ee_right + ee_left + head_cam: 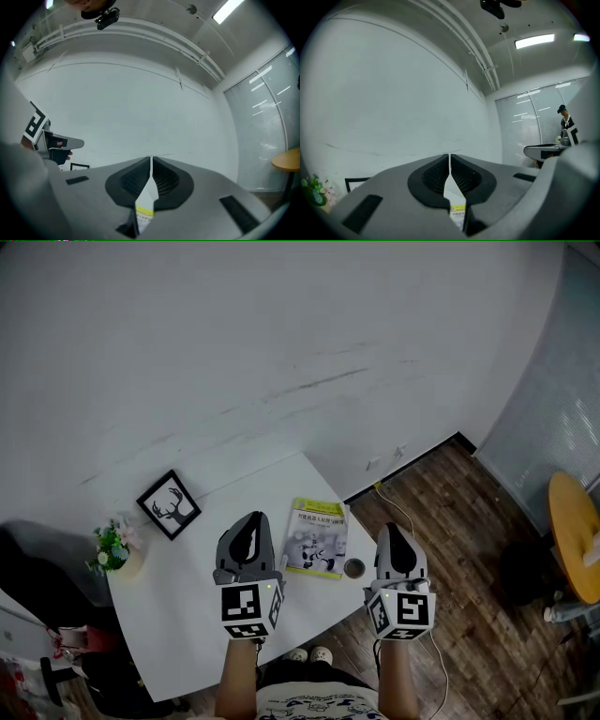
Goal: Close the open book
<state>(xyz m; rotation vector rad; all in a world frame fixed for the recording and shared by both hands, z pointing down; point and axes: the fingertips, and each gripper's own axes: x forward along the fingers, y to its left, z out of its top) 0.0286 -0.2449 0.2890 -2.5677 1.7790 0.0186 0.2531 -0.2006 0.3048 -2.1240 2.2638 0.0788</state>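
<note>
A book (318, 538) with a yellow-green and grey cover lies flat and closed on the white table (187, 634), between my two grippers. My left gripper (251, 519) hovers just left of the book, its jaws shut with nothing in them. My right gripper (393, 530) is to the right of the book, over the table's edge, also shut and empty. In the left gripper view the pads meet at the left gripper (449, 165), and a strip of the book (458, 212) shows below them. The right gripper (151, 169) looks the same, with the book (144, 213) below it.
A framed deer picture (170, 504) and a small pot of flowers (116, 550) stand at the table's left. A small dark round object (354, 568) sits right of the book. A cable (410, 521) runs over the wooden floor; a round wooden table (574, 538) stands far right.
</note>
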